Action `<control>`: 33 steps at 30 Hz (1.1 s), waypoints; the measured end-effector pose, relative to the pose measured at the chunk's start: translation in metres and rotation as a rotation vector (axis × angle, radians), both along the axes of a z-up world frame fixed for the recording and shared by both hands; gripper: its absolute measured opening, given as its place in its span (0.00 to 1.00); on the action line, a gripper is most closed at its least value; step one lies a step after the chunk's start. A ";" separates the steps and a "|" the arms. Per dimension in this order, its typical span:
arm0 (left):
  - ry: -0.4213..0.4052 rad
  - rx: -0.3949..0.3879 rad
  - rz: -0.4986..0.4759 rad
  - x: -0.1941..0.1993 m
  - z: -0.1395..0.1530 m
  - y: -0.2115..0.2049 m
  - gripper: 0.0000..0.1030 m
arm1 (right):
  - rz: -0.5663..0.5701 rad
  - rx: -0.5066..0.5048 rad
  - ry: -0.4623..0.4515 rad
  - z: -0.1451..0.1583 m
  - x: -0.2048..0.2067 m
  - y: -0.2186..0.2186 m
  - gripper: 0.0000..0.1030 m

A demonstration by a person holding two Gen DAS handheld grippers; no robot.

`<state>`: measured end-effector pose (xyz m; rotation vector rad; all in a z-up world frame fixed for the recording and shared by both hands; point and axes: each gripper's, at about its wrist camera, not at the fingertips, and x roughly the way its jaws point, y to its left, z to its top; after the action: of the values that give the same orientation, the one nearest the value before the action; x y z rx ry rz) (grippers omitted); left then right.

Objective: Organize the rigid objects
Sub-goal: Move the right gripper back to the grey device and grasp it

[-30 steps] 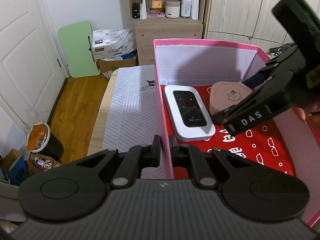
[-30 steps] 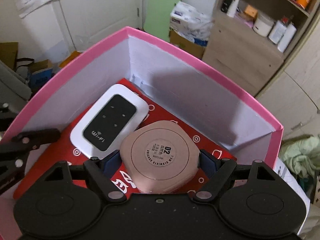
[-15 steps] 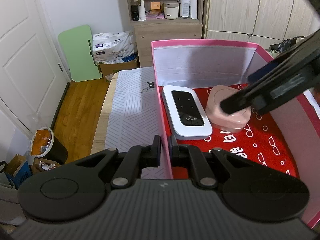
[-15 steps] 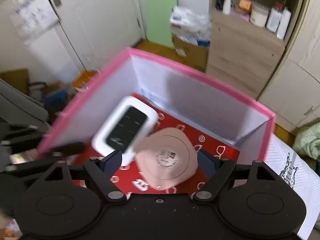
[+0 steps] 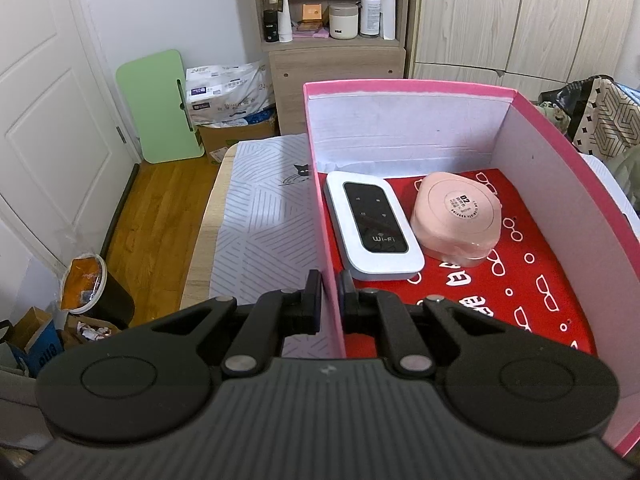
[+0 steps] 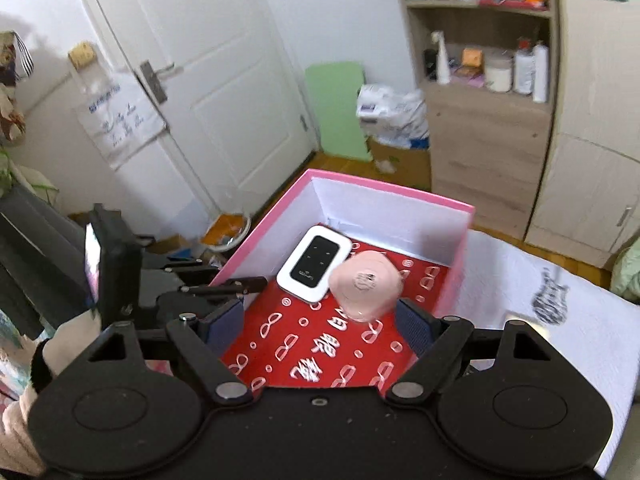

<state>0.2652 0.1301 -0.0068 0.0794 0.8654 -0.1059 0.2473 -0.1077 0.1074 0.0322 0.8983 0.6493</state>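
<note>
While left fingers (image 5: 329, 298) pinch the pink box (image 5: 404, 87), right fingers (image 6: 320, 326) gape empty, seemingly above the rounded pink case (image 5: 458, 218)

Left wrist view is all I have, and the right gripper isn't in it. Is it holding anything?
Observer: No. The right gripper is open and empty, over the near end of the pink cardboard box.
Operator: Where's the case relative to it?
Observer: The rounded pink plastic case lies on the box floor, ahead of the fingertips and untouched.
Operator: What's right of the box?
Observer: A white cloth with a black guitar print.
</note>
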 end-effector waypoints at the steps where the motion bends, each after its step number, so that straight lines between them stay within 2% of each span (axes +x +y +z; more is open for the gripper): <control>1: 0.000 -0.003 0.003 0.000 0.000 0.001 0.08 | -0.012 0.001 -0.016 0.002 -0.009 -0.008 0.83; 7: 0.002 -0.001 0.004 0.000 0.000 0.000 0.08 | -0.101 -0.001 -0.093 -0.006 -0.053 -0.046 0.84; 14: 0.003 -0.015 0.005 0.001 0.000 0.001 0.08 | -0.138 -0.019 -0.083 -0.054 -0.103 -0.075 0.84; 21: -0.001 0.004 0.000 0.001 -0.001 0.000 0.08 | 0.003 -0.187 -0.125 -0.078 -0.131 -0.078 0.84; 27: -0.004 0.002 -0.001 0.000 0.000 0.000 0.08 | 0.134 -0.274 -0.137 -0.107 -0.122 -0.072 0.84; 31: -0.044 0.051 -0.006 -0.005 0.002 -0.005 0.08 | 0.144 -0.308 -0.064 -0.125 -0.108 -0.068 0.84; 33: -0.043 0.062 -0.002 -0.005 0.002 -0.006 0.08 | 0.151 -0.327 -0.066 -0.131 -0.106 -0.065 0.84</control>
<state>0.2598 0.1241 -0.0044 0.1400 0.8253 -0.0791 0.1413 -0.1725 -0.0241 -0.3506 0.9395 0.6330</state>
